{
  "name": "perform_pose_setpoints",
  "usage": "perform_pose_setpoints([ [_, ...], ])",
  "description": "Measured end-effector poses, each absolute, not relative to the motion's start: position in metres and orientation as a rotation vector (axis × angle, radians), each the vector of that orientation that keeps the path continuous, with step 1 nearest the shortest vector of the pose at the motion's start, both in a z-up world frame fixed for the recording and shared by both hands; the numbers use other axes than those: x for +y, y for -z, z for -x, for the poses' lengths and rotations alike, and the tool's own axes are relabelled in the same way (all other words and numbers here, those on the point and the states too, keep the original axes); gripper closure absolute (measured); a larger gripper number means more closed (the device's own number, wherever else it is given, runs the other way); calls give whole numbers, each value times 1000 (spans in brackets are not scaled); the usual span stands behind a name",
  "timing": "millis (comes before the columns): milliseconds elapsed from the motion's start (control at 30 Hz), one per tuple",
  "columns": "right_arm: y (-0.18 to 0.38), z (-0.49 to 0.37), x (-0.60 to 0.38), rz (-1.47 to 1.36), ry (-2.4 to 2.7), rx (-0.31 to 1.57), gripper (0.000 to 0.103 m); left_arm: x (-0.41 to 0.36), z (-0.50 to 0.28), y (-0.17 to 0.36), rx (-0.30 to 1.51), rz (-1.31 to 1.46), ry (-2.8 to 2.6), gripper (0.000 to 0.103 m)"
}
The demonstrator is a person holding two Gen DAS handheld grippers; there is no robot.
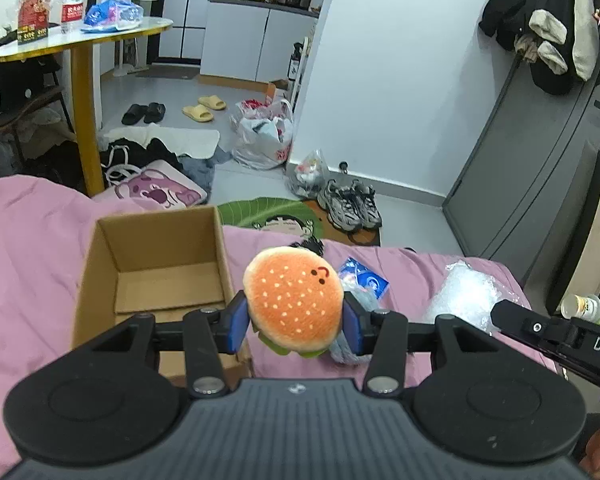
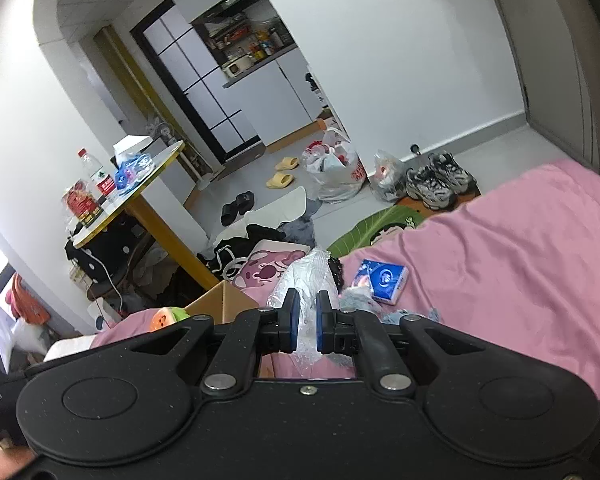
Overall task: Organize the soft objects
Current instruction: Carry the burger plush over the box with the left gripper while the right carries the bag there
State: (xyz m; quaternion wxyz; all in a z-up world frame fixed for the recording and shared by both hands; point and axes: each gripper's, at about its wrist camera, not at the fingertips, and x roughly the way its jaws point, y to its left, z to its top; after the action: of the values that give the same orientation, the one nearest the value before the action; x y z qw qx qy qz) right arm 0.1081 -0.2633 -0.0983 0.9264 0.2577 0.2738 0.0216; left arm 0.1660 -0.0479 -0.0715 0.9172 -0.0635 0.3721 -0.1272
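Your left tongs (image 1: pixel 294 320) grip the burger plush (image 1: pixel 294 300) between the blue pads, held above the pink bed (image 1: pixel 32 248) just right of the open cardboard box (image 1: pixel 156 256). Your right tongs (image 2: pixel 308 322) are pinched narrow on a clear plastic bag (image 2: pixel 304 276).

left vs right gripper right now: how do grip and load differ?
The left gripper holds its jaws wide on a burger plush; the right gripper is pinched nearly shut on a clear plastic bag. The plush is thick, opaque and orange; the bag is thin and see-through. Both grippers have blue pads and hang over the pink bedcover.
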Motion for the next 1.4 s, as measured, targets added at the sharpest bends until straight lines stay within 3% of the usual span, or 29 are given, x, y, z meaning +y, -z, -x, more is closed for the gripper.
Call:
perform_pose_setpoints([
  [733, 67, -147, -193, -420, -126, 528, 95, 11, -197, 46, 706, 173, 193, 56],
  [1400, 86, -195, -147, -363, -147, 566, 95, 63, -243, 91, 767, 253, 101, 56],
])
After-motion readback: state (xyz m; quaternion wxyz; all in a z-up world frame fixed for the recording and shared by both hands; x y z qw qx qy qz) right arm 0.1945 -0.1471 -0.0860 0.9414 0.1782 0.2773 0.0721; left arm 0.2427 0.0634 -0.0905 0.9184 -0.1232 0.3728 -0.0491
